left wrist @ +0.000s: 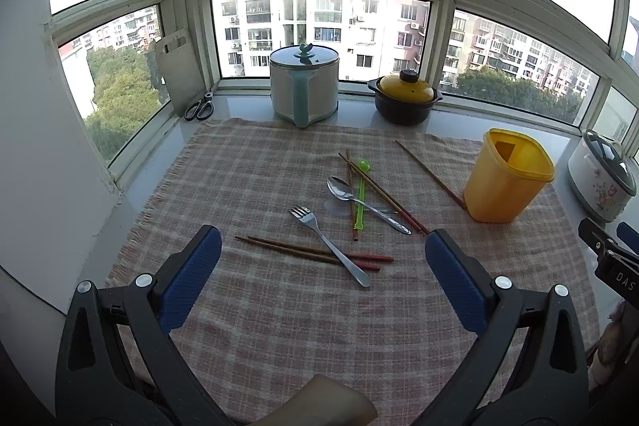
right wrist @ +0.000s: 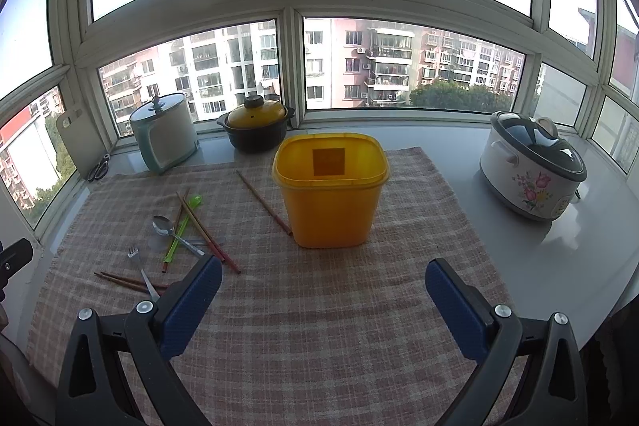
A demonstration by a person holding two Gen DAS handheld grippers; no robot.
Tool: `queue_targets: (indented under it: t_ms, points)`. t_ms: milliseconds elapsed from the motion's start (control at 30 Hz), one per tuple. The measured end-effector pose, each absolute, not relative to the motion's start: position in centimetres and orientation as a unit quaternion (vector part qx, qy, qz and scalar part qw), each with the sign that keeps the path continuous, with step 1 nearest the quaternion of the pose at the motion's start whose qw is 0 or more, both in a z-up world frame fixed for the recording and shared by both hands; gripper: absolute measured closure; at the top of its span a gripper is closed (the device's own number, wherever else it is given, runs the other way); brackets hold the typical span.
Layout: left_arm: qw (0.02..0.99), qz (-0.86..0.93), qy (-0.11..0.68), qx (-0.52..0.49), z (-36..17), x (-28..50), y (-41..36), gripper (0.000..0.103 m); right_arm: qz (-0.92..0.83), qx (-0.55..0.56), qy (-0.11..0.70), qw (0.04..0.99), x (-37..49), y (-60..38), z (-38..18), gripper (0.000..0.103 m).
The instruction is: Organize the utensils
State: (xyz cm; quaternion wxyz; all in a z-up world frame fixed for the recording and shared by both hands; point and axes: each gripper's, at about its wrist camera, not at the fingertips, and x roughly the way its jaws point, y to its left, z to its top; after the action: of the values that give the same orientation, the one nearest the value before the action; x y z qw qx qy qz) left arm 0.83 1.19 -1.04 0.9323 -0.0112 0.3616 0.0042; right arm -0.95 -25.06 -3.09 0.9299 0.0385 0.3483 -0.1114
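Utensils lay loose on the cloth (left wrist: 255, 162), none in the bin (right wrist: 330, 186) yet. Bin stood upright at the cloth's right side, one single chopstick (left wrist: 429, 172) lying just beside its left wall. Near pair of chopsticks (left wrist: 303, 251) lay flat in front of my left gripper (left wrist: 323, 246), fork (left wrist: 327, 244) crossing over them. Further back, spoon (left wrist: 361, 203), green scoop (left wrist: 360, 192) and more chopsticks (left wrist: 379, 192) sat in a crossed heap. All looked light and stiff; I judged the metal pieces slippery and thin against soft cloth, so best taken mid-handle. Chopsticks likely roll, so I'd pinch both together near the red ends. Left gripper hovered above the cloth, pitched down, fingers spread wide, nothing between them. Right gripper (right wrist: 323, 286) faced the bin, also raised, fingers spread wide and empty.
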Motion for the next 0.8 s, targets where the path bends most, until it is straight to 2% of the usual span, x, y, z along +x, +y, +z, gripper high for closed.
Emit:
queue_targets:
  t_ms: [800]
  points:
    - [0.932,0.003,0.363,-0.013,-0.8,1.02,1.44,0.0,-0.11,0.038,0.346,0.931,-0.75,-25.03,-2.86,0.0]
